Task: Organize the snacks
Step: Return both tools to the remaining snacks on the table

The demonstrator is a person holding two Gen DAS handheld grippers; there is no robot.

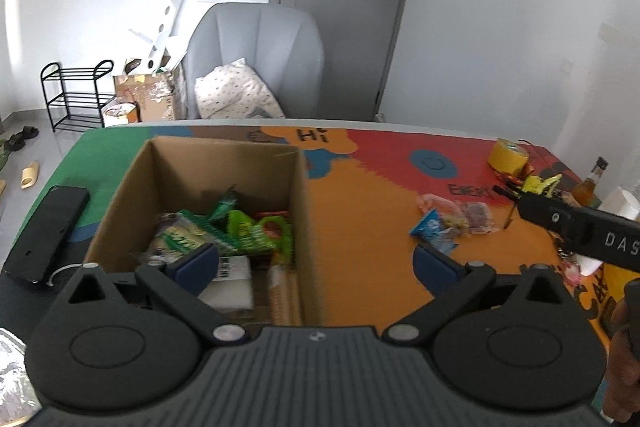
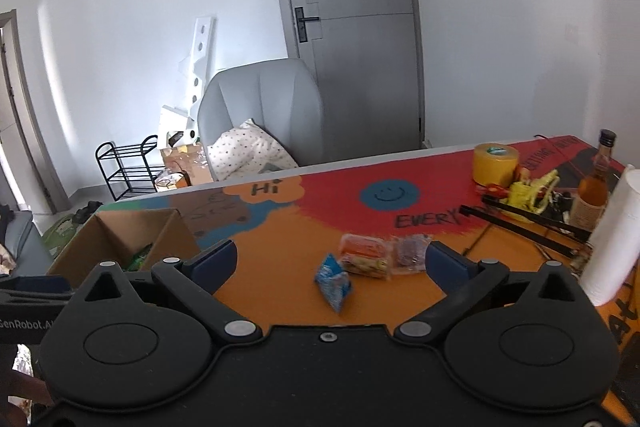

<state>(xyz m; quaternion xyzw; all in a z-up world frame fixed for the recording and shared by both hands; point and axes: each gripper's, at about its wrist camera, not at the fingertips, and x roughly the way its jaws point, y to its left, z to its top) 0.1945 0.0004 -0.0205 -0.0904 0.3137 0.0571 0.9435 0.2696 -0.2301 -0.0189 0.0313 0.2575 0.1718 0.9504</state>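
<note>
Left view only: peeks into cardboard box [image 1: 208,187], snacks [image 1: 224,235] piled inside. Right view: blue packet [image 2: 334,283] on counter [image 2: 280,287], long axis running near-to-far. Left claw [image 1: 316,263], right claw [image 2: 330,263] spread wide, empty.

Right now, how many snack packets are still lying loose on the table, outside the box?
3, clustered together: a blue packet nearest, an orange-and-yellow packet behind it, a clear purplish packet beside that. Clutter at the right may hide more.

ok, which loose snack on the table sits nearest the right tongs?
The blue packet: it lies closer to the camera than the orange-topped pack and the clear purplish pack.
</note>
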